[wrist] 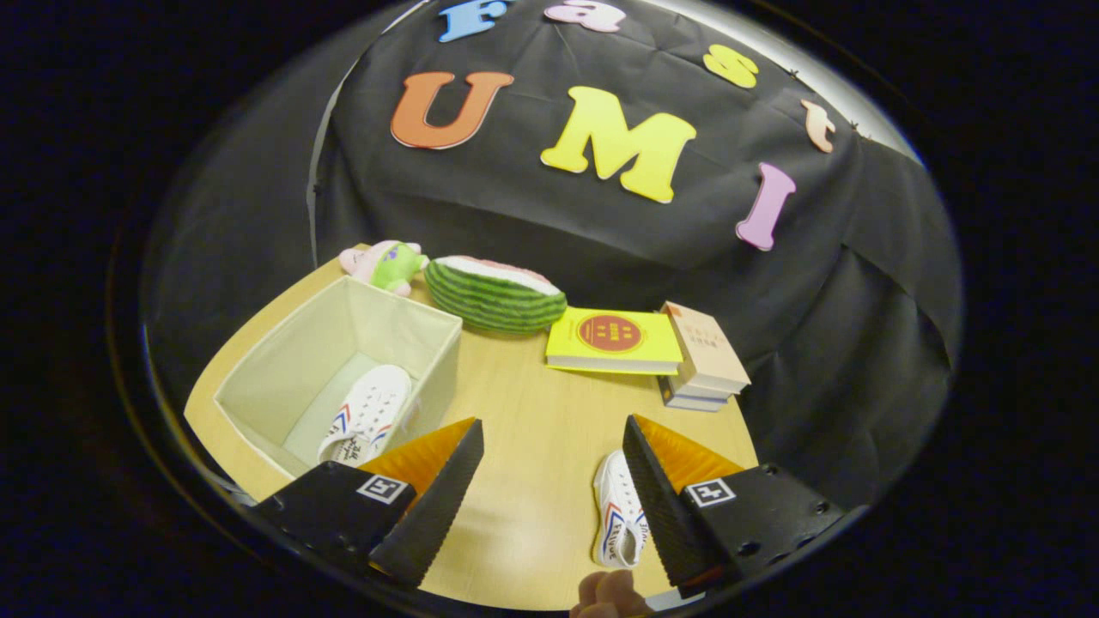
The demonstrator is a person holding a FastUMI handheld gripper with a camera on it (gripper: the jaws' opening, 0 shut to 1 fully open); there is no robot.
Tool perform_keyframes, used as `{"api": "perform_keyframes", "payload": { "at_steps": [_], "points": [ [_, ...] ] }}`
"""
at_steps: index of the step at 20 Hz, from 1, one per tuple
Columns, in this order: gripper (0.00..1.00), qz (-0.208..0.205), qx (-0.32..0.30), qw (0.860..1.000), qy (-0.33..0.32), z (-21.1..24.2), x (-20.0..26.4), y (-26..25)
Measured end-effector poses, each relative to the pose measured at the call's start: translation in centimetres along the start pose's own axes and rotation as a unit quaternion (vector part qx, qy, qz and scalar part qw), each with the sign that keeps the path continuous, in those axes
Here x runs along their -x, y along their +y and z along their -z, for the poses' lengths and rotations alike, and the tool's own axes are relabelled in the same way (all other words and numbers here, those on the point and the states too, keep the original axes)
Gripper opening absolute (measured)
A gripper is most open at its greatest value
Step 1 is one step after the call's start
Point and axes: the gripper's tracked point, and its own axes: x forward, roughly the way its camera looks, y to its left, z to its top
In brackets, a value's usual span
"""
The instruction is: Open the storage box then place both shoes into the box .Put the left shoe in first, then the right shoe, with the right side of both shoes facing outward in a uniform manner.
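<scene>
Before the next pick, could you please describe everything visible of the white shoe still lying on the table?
The white canvas-looking shoe with red and blue side stripes lies flat on the pale wooden table, outside the open beige fabric box. White laces show on top. It sits between the open tongs, close against the right finger, which hides part of it.

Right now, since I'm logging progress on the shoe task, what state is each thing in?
Storage box: open, one shoe inside.
Shoe in box: lying on the box floor.
Second shoe: on the table, beside the right finger, not gripped.
Gripper: open, fingers wide apart, holding nothing.
Yellow book: closed, flat.
Stacked books: closed, piled.
Watermelon toy: lying against the wall.
</scene>
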Motion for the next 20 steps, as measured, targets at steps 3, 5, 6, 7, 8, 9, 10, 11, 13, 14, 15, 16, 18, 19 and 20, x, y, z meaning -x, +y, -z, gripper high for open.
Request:
{"api": "perform_keyframes", "payload": {
  "at_steps": [3,5,6,7,8,9,10,11,13,14,15,16,18,19,20],
  "points": [
    [1.0,0.02,-0.01,0.999,0.03,2.5,-1.4,-4.3],
    [1.0,0.019,-0.026,0.998,0.057,4.9,-2.3,-6.3],
    [1.0,0.018,-0.031,0.997,0.071,6.1,-2.8,-7.3],
    [1.0,0.017,-0.038,0.995,0.085,7.4,-3.3,-8.3],
    [1.0,0.017,-0.045,0.994,0.099,8.7,-3.8,-9.2],
    [1.0,0.017,-0.055,0.991,0.118,10.3,-4.3,-10.3],
    [1.0,0.018,-0.064,0.989,0.132,11.9,-5.1,-11.0],
    [1.0,0.019,-0.068,0.987,0.144,13.0,-5.6,-11.9],
    [1.0,0.019,-0.073,0.983,0.17,15.5,-6.4,-13.4],
    [1.0,0.02,-0.07,0.981,0.181,16.7,-6.9,-14.1],
    [1.0,0.021,-0.061,0.98,0.19,17.6,-7.4,-14.7],
    [1.0,0.015,-0.056,0.978,0.198,18.6,-7.8,-14.9],
    [1.0,-0.018,-0.059,0.974,0.216,20.3,-8.5,-14.0],
    [1.0,-0.04,-0.068,0.969,0.232,21.3,-8.6,-13.2],
    [1.0,-0.056,-0.072,0.965,0.246,21.9,-8.9,-12.8]
  ]
}}
